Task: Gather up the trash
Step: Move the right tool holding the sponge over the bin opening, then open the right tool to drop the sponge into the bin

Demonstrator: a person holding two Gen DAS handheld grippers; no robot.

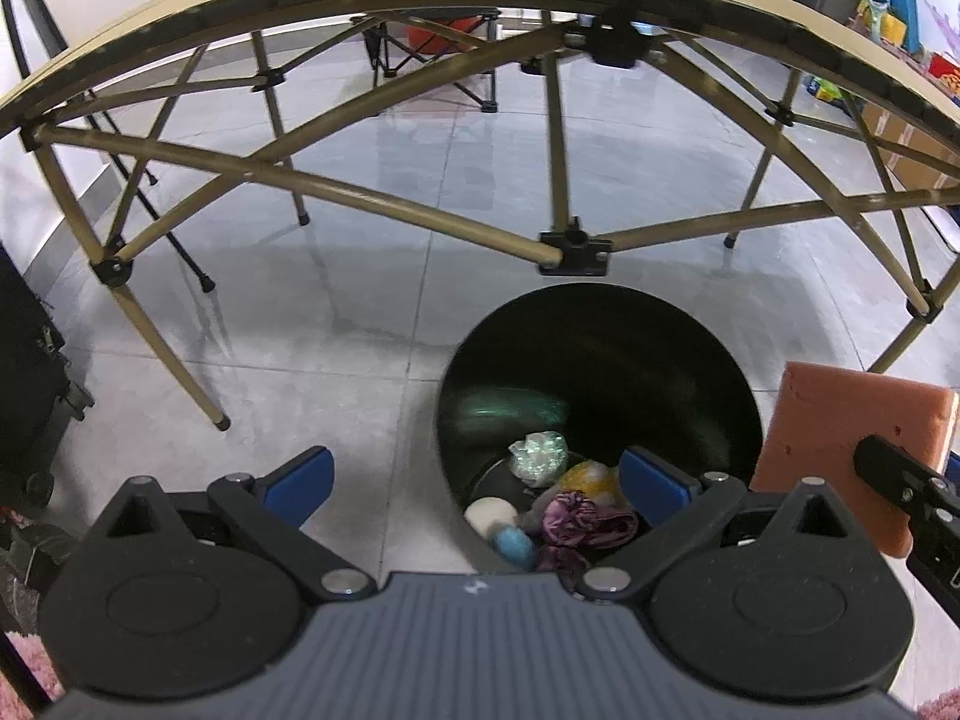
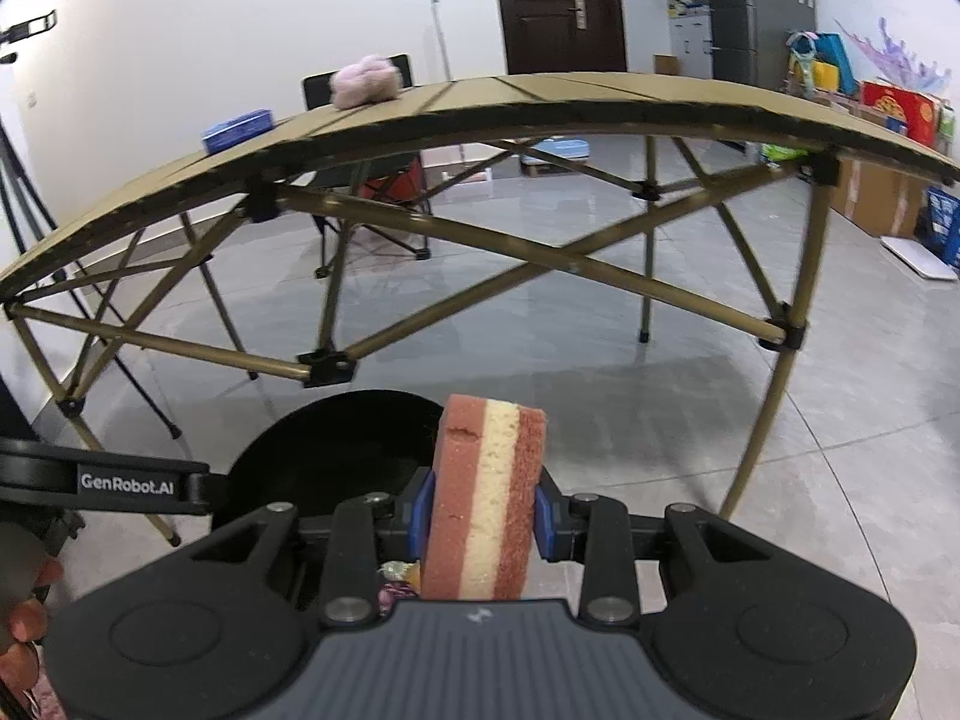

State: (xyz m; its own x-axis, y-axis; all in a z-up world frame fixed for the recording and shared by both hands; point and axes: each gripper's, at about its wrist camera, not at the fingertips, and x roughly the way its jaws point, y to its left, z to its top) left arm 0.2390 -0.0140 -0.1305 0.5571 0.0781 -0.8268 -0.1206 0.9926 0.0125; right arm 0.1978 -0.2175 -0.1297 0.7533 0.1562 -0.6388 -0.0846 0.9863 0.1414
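Right gripper (image 2: 483, 516) has the layered sponge (image 2: 486, 498) pinched on edge between its blue pads, red-brown outside, cream stripe down the middle. It's beside the black bin (image 1: 600, 372), just off the rim, not over the mouth. Left gripper (image 1: 477, 483) hangs above the bin, jaws spread wide, nothing in them. Down inside: a crumpled purple wrapper (image 1: 585, 522), a yellow wad (image 1: 591, 477), a clear crinkled film (image 1: 540, 456), a white ball (image 1: 489, 516) and a blue one (image 1: 513, 543). The folding table (image 2: 480, 102) looms right behind, its tan cross-braces (image 1: 360, 192) close over the bin. On top, a pink fluffy lump (image 2: 366, 81) and a blue pack (image 2: 237, 129).
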